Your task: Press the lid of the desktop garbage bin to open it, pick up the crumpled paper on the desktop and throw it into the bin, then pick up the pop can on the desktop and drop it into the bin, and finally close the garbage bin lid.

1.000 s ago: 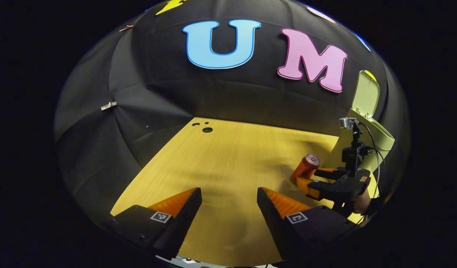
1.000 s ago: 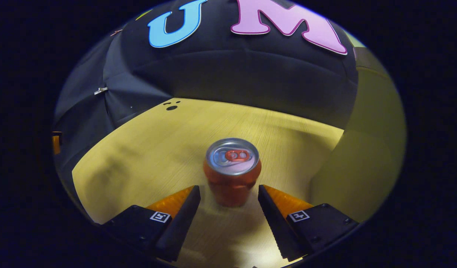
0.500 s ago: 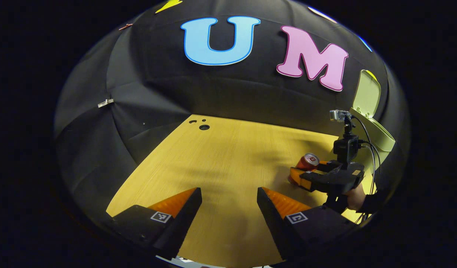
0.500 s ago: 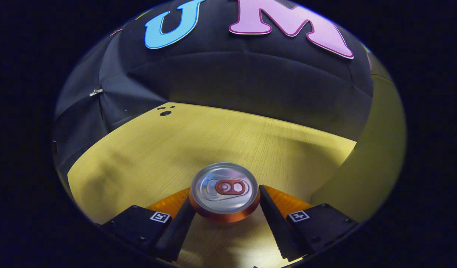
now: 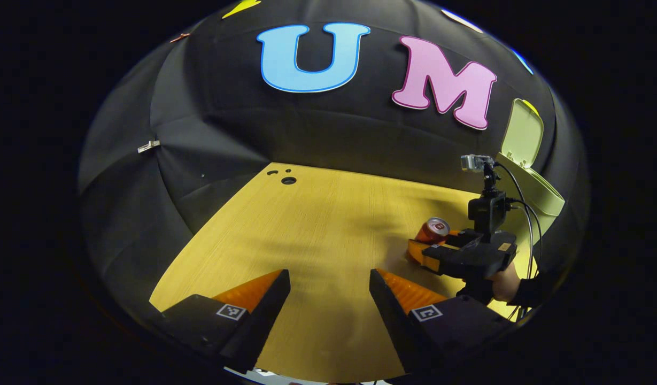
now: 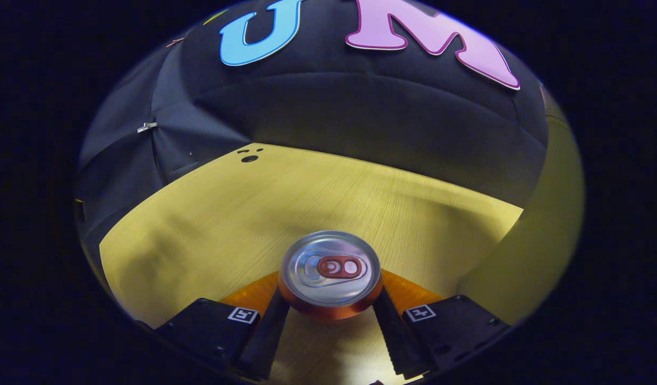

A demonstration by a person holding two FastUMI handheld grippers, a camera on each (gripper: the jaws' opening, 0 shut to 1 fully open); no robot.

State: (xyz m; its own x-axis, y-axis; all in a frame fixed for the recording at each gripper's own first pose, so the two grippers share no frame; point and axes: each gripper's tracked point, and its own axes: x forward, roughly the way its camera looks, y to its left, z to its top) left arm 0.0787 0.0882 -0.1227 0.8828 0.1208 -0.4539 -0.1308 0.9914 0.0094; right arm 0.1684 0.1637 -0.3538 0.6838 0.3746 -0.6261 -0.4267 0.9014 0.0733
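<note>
I see the right gripper pinching the pop can, 2 fingers pressed against its sides, can upright on the wooden desktop. Can top and pull tab face my camera. Bin body sits just right of it, blurred. In the left gripper view, the left gripper is spread wide, nothing between its fingers, low over the desk. Farther right, a hand holds the right gripper around the can. Beyond, the garbage bin stands with its lid up.
</note>
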